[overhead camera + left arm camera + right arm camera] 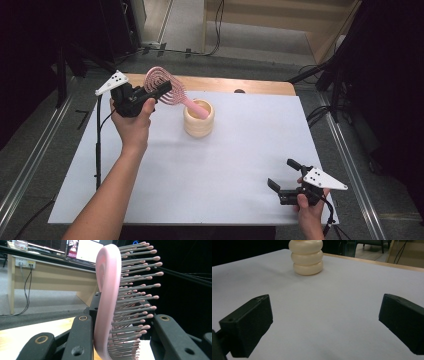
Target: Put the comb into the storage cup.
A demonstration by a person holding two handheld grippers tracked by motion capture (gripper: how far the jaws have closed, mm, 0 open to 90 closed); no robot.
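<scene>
While I am working at the white table [210, 170], one pink hairbrush [167, 90], one cream ribbed cup [199, 120] and my two grippers are lying in view. My left gripper [162, 91] is clamping the head of the hairbrush; in the left gripper view the hairbrush [107, 302] is standing on edge between the jaws, one jaw pressing its smooth back and the other sitting at the bristle tips. The brush's long axis is running on a slant: the head is pointing up and to the left in the high view, and the handle is slanting down to the right, its end sitting inside the cup. The cup is standing upright near the far middle of the table, just beside my left gripper. My right gripper [282, 176] is resting near the table's front right corner, well apart from the cup, its jaws spread wide and gripping nothing. In the right gripper view the cup [306, 257] is showing three stacked rings.
</scene>
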